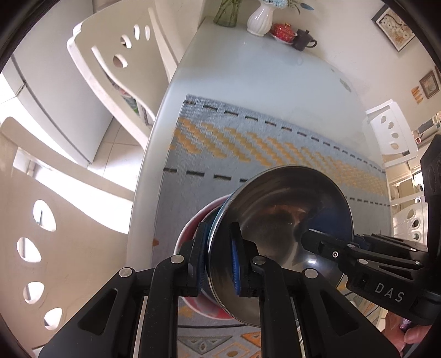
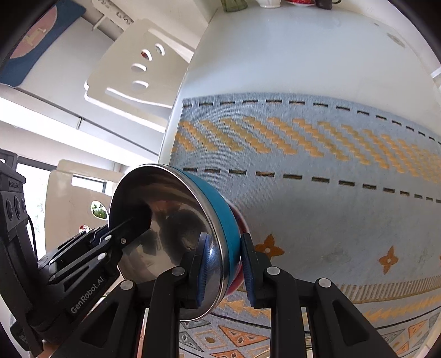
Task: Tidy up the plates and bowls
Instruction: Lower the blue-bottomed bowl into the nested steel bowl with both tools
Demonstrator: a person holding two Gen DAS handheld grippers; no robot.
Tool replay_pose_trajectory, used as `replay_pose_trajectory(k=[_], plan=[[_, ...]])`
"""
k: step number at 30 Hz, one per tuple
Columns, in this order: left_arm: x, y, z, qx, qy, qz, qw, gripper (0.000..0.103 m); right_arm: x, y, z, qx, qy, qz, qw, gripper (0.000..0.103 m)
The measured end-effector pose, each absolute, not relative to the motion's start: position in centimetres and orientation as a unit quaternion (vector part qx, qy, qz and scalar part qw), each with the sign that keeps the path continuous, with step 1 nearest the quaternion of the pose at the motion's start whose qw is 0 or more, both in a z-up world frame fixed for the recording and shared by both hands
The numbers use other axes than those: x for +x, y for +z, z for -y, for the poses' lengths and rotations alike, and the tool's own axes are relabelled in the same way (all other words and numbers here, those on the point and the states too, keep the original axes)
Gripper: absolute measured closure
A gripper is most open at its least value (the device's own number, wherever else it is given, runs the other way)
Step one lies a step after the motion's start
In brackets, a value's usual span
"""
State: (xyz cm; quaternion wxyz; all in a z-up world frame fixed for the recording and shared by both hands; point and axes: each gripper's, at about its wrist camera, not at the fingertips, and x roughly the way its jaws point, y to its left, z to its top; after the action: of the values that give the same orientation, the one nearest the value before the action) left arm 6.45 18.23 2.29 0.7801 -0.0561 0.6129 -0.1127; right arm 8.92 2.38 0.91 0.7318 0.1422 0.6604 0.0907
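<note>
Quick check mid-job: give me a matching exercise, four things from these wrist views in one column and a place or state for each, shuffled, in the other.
Things:
1. steel bowl
2. left gripper
3. white vase
4. placemat

Places or states:
A. standing at the far end of the table
B. lying flat on the table, grey-blue with orange zigzags
C. held by its rim from two opposite sides
D. shut on a bowl rim, one pad inside, one outside

Pairs: 1-C, 2-D, 3-A, 4-B
</note>
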Motion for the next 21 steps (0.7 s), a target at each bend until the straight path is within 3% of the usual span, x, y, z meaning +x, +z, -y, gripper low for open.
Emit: replay_pose_trajectory(k=[21], plan=[[6.2, 0.3, -18.4, -0.035, -0.131, -0.634, 0.761, 0.090, 9.0, -1.0, -3.4, 0.136, 0.068, -0.683, 0.714, 0.081]])
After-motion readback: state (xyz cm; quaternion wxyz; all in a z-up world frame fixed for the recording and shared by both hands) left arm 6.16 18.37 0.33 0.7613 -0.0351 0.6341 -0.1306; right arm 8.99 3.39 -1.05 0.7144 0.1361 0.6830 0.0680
